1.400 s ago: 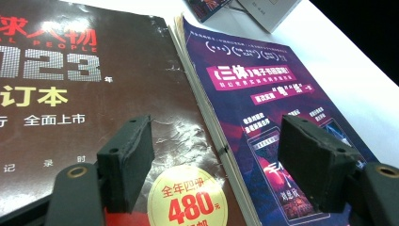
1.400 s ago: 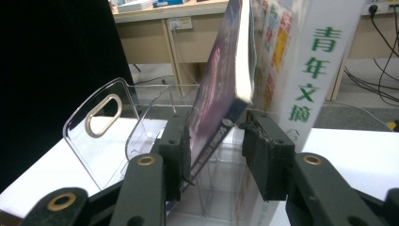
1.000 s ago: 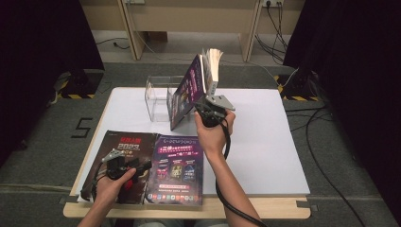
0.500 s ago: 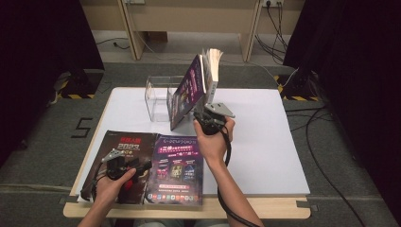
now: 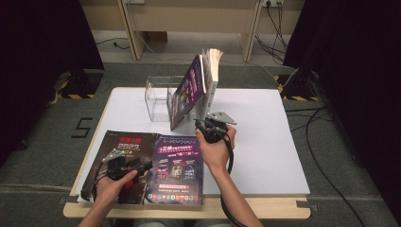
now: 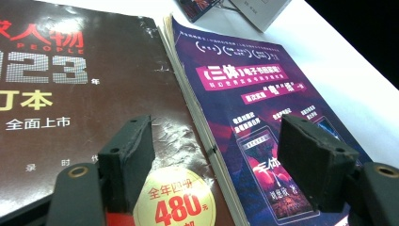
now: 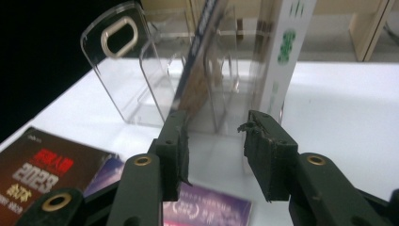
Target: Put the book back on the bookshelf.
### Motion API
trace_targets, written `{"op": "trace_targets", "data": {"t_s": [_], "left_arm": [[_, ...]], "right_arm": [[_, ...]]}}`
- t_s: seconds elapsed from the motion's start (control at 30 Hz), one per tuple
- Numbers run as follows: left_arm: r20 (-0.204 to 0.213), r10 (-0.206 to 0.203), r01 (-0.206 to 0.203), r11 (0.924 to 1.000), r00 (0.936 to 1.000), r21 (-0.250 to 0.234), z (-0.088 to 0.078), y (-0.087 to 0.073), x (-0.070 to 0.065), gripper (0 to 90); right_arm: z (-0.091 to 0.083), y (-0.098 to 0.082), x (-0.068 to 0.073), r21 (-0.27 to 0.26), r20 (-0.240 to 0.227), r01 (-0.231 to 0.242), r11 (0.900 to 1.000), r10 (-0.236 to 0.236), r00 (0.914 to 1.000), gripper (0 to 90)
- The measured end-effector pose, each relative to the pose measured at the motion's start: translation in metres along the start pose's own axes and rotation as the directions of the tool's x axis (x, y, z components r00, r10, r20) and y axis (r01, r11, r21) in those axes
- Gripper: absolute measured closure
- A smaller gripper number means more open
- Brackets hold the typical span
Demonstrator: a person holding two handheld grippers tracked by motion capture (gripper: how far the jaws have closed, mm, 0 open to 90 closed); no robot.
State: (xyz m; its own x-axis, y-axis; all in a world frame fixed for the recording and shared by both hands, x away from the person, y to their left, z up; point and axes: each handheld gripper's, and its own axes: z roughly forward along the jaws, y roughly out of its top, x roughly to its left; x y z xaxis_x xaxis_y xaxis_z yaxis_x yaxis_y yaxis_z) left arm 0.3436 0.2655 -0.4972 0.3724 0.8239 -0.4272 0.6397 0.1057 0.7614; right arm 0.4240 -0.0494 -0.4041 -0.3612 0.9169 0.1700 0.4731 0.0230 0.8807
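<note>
Two magazines lie flat at the table's front left: a dark "2023" magazine and a purple magazine. My left gripper hovers open over the seam between them, with nothing held. At the back stands a clear acrylic holder. A second purple magazine leans in it beside a white-spined book. My right gripper is open just in front of the holder's base, gripping nothing.
The white table has free room on its right half. A wooden front edge runs along the near side. Cables lie on the floor to the right of the table.
My right gripper has drawn back from the leaning magazine toward the table's front. The left gripper and the flat magazines have stayed put.
</note>
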Motion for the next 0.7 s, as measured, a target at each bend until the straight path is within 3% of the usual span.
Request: {"op": "trace_targets", "data": {"t_s": [0.3, 0.7], "left_arm": [[0.004, 0.000, 0.000, 1.0000, 1.0000, 0.002, 0.001, 0.000, -0.002, 27.3], [0.019, 0.001, -0.001, 1.0000, 0.9998, 0.008, 0.004, 0.003, -0.005, 27.7]], "right_arm": [[0.006, -0.024, -0.006, 0.080, -0.009, -0.027, 0.996, 0.028, 0.9996, 58.8], [0.016, -0.045, -0.011, 0.171, -0.017, -0.045, 0.984, 0.049, 0.9986, 57.7]]}}
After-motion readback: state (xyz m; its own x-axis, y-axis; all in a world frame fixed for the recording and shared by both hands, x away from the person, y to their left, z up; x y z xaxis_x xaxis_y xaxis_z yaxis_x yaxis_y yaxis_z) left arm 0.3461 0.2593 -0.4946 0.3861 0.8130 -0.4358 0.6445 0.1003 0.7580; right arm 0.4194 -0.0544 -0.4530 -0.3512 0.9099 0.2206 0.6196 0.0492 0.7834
